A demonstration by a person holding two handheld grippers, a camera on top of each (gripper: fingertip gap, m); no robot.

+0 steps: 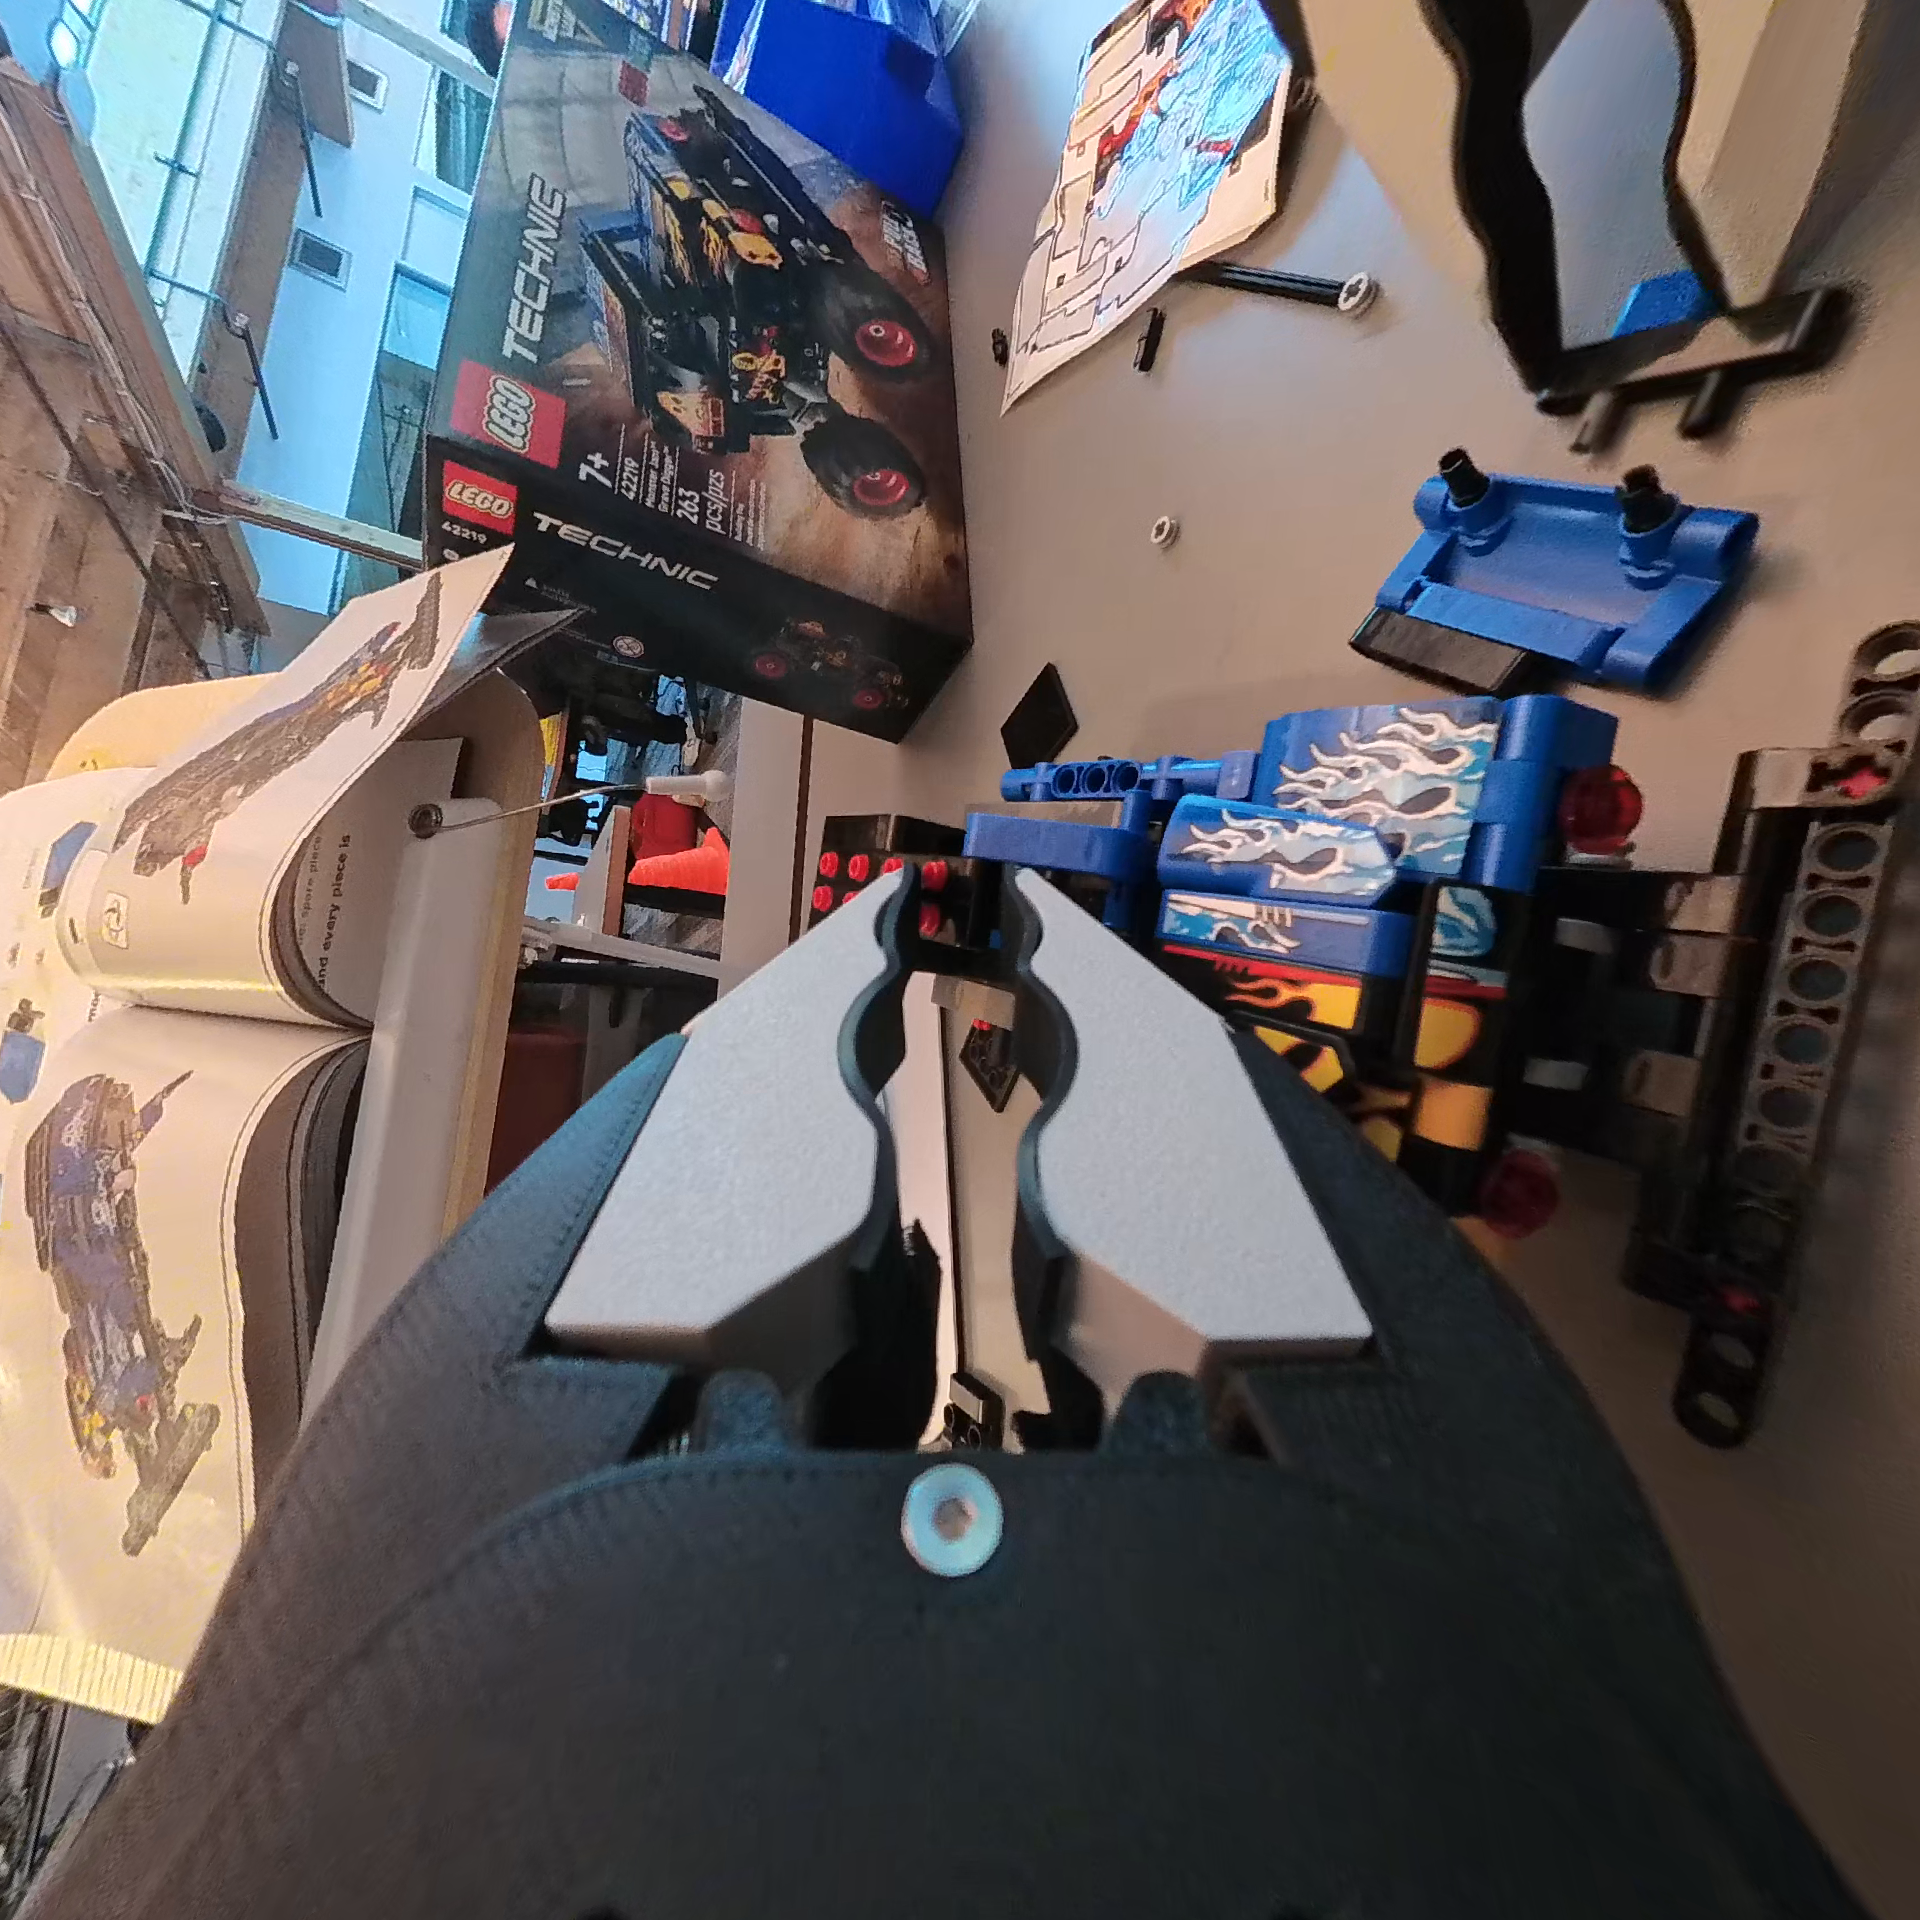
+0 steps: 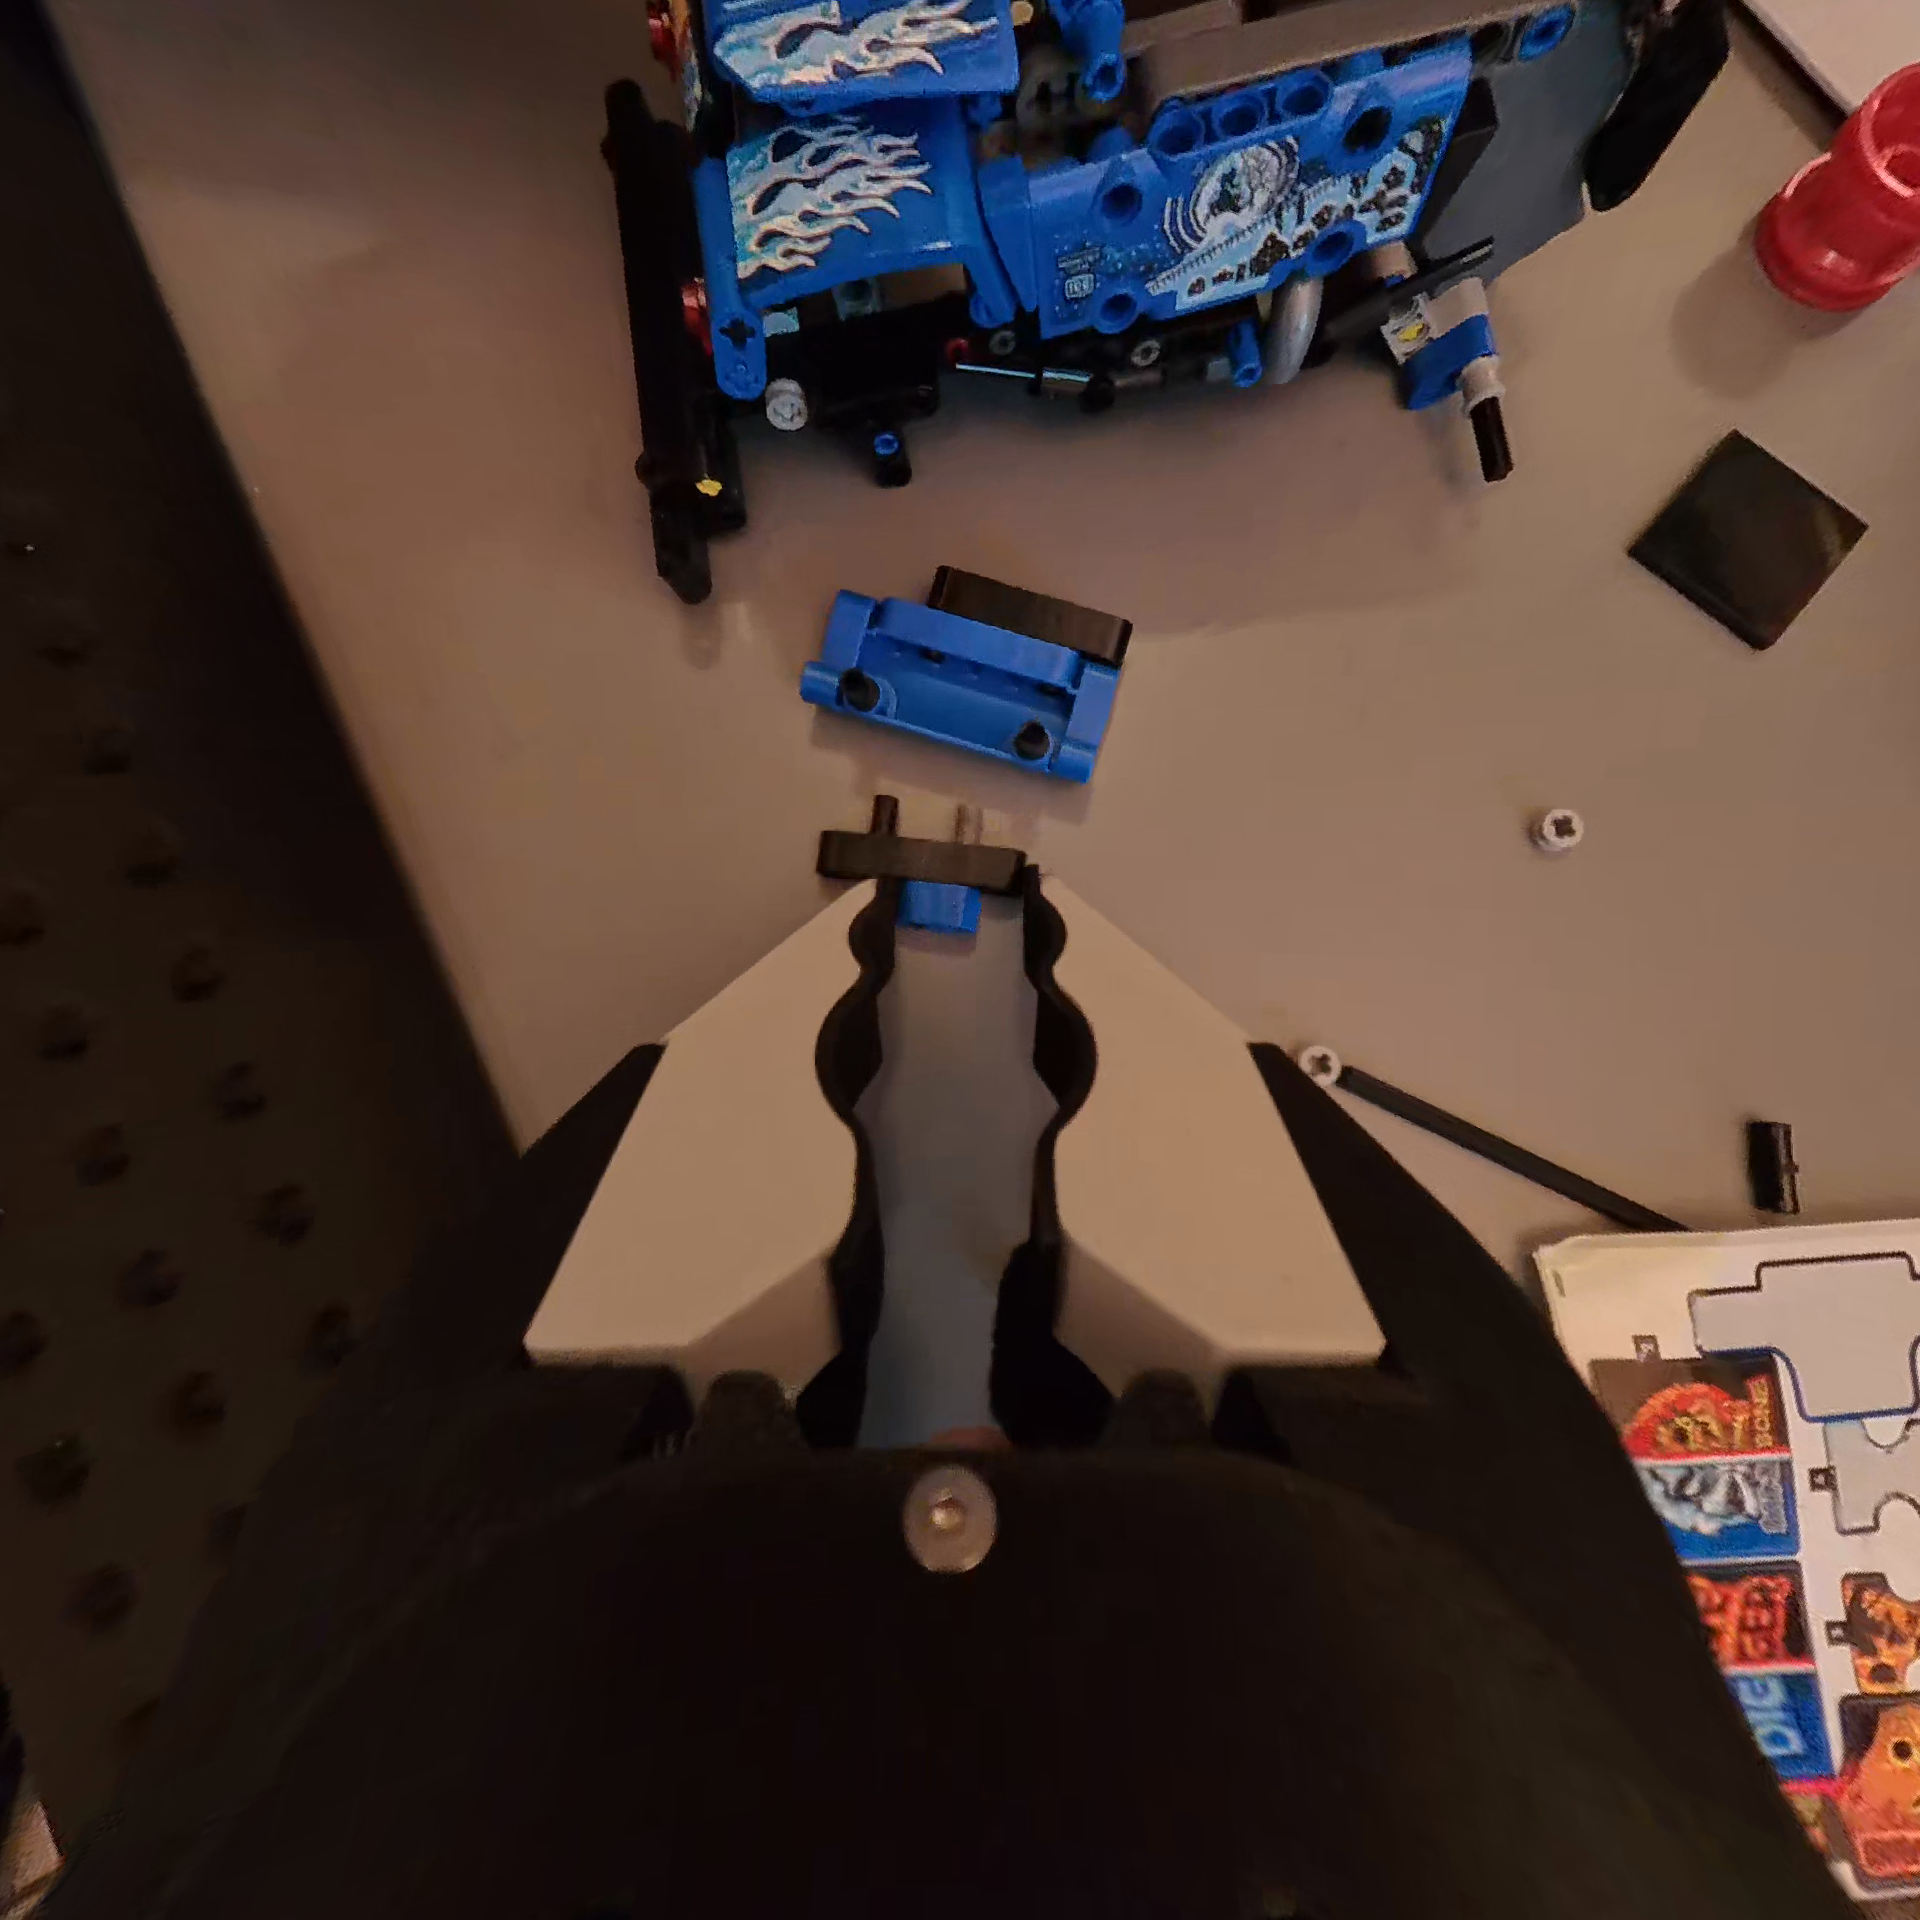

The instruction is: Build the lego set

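The blue truck model [image 1: 1351, 862] with flame stickers lies on the grey table. My left gripper [image 1: 961, 904] is shut on its black end with red pins. The model also shows at the top of the right wrist view [image 2: 1039, 208]. My right gripper [image 2: 951, 894] is shut on a small black beam with pins [image 2: 920, 854] and a blue piece on it, held above the table. This gripper also shows in the left wrist view [image 1: 1652, 332]. A loose blue panel [image 2: 966, 675] with a black strip lies just beyond the beam, also visible in the left wrist view [image 1: 1558, 582].
The set's box [image 1: 707, 395] and an open instruction booklet [image 1: 156, 1039] stand at the left. A sticker sheet [image 2: 1766, 1507], a black axle [image 2: 1496, 1153], a black pin [image 2: 1771, 1166], a grey bush [image 2: 1555, 828], a black tile [image 2: 1745, 540] and a red hub [image 2: 1849, 197] lie around. The left gripper's tips are roughly 15 centimeters from the right gripper's. To reach the grey bush [image 2: 1555, 828] in a straight line is about 10 centimeters for my right fingers, about 15 centimeters for my left. The left camera catches it too, in the left wrist view [image 1: 1160, 534].
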